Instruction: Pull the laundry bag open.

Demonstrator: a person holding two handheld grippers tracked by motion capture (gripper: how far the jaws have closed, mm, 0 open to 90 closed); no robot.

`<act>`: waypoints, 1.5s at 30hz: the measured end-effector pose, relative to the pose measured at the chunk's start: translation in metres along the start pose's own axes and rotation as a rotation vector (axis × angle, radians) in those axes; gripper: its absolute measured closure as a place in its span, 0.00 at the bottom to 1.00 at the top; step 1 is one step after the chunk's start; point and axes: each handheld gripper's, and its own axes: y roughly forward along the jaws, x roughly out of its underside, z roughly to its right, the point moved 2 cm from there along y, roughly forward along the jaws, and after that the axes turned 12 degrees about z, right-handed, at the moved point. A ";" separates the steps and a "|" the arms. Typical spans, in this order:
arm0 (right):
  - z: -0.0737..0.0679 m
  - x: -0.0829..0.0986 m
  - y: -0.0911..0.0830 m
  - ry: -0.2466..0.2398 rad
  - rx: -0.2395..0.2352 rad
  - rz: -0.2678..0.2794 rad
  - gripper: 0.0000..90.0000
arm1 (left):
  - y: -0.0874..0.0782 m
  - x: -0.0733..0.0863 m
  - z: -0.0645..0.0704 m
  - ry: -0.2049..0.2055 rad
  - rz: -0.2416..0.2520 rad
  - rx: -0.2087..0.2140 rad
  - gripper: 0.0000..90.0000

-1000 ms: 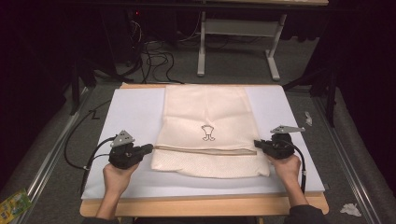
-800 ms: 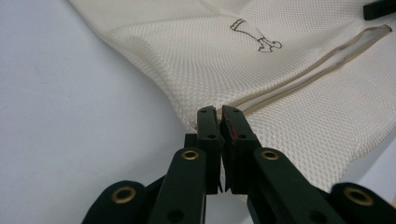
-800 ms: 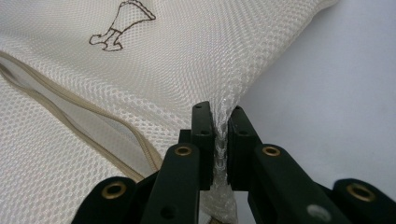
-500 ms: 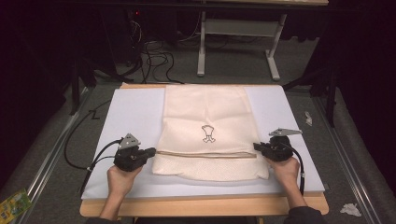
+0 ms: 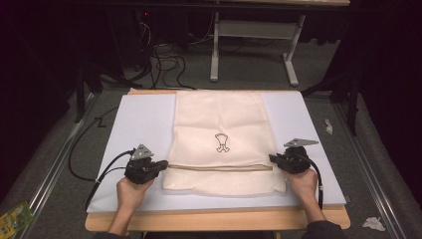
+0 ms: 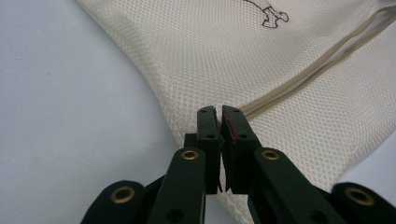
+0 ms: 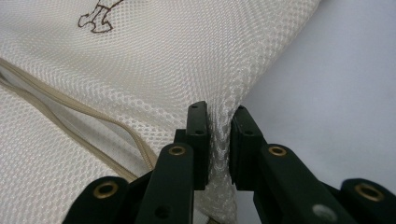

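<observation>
Mid-fold, by the look of it: both side edges of the mesh bag (image 5: 219,129) on the white mat (image 5: 142,122) pinched, left gripper (image 6: 219,116) and right gripper (image 7: 219,121) each clamped on fabric, near hem doubled, rest unfolded.

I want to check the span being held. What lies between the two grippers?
In the high view, the cream mesh bag spans the gap between the left gripper and the right gripper, its beige zipper band running across; nothing else lies there.
</observation>
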 end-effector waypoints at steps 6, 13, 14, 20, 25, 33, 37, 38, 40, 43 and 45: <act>0.000 0.000 -0.001 -0.001 0.003 -0.003 0.85 | 0.000 -0.001 0.000 -0.002 0.005 0.002 0.96; -0.002 -0.003 -0.003 -0.011 0.017 0.005 0.72 | -0.002 -0.003 0.000 -0.011 0.029 0.012 0.90; -0.002 -0.003 -0.003 -0.012 0.021 0.000 0.71 | -0.003 -0.003 -0.001 -0.011 0.032 0.012 0.89; 0.001 -0.007 -0.012 -0.005 0.047 0.040 0.66 | -0.009 -0.007 -0.003 -0.001 0.073 -0.010 0.81; 0.005 -0.010 -0.020 0.008 0.041 0.068 0.67 | -0.015 -0.010 -0.006 0.000 0.120 -0.040 0.75; 0.013 -0.013 -0.034 0.034 0.048 0.118 0.69 | -0.027 -0.015 -0.009 0.013 0.167 -0.082 0.70; 0.020 -0.012 -0.041 0.051 0.059 0.135 0.69 | -0.032 -0.017 -0.014 0.000 0.186 -0.104 0.69; 0.021 -0.011 -0.042 0.050 0.061 0.136 0.69 | -0.032 -0.017 -0.015 -0.001 0.189 -0.110 0.68; 0.023 -0.011 -0.045 0.056 0.067 0.147 0.69 | -0.034 -0.018 -0.017 -0.001 0.196 -0.119 0.67; 0.028 -0.010 -0.049 0.059 0.076 0.158 0.69 | -0.036 -0.018 -0.021 -0.007 0.202 -0.132 0.67; 0.031 -0.009 -0.051 0.068 0.083 0.163 0.69 | -0.038 -0.018 -0.024 -0.016 0.207 -0.138 0.66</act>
